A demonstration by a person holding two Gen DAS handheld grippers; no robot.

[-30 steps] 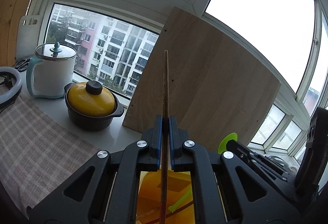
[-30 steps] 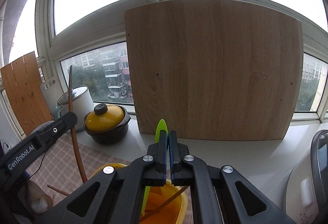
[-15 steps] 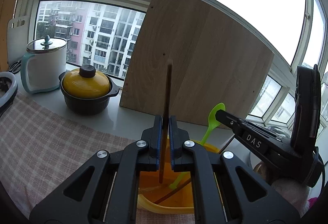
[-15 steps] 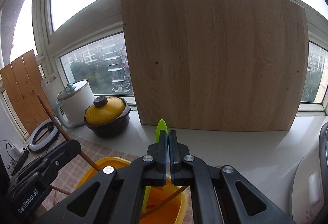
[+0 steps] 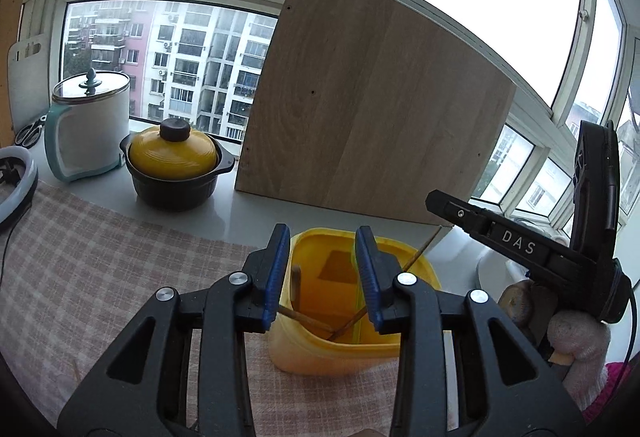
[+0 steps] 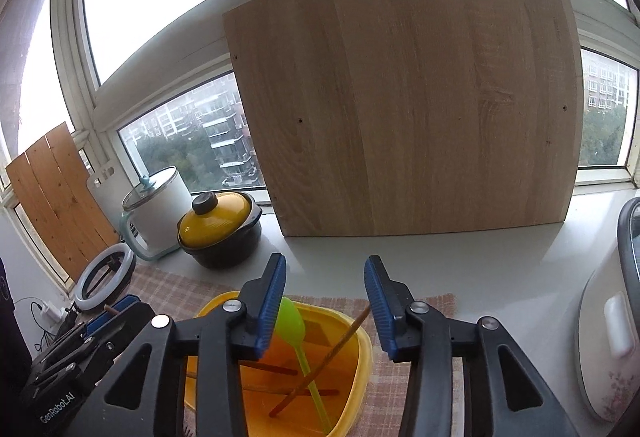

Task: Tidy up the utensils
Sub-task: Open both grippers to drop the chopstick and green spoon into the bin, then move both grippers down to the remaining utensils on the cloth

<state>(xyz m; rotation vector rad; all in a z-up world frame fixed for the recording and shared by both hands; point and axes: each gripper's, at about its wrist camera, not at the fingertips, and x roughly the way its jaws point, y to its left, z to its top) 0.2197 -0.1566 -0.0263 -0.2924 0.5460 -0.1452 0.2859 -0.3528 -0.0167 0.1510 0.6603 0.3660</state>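
Left hand-held gripper (image 5: 323,269) opening above the yellow tub (image 5: 420,277), blue pads apart and pressing on nothing, a wooden chopstick (image 5: 296,283) standing loose just inside its left pad, lower end down in the tub. Right hand-held gripper (image 6: 325,299) likewise opening over the same tub (image 6: 362,347), with the green spoon (image 6: 294,325) (bowl end up) beside its left pad, unclamped, leaning in the tub among more chopsticks (image 6: 320,361). On a checked cloth (image 5: 100,257) over the worktop (image 6: 460,261).

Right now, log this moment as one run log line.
left tongs: opening, chopstick released | right tongs: opening, green spoon released | both in yellow tub
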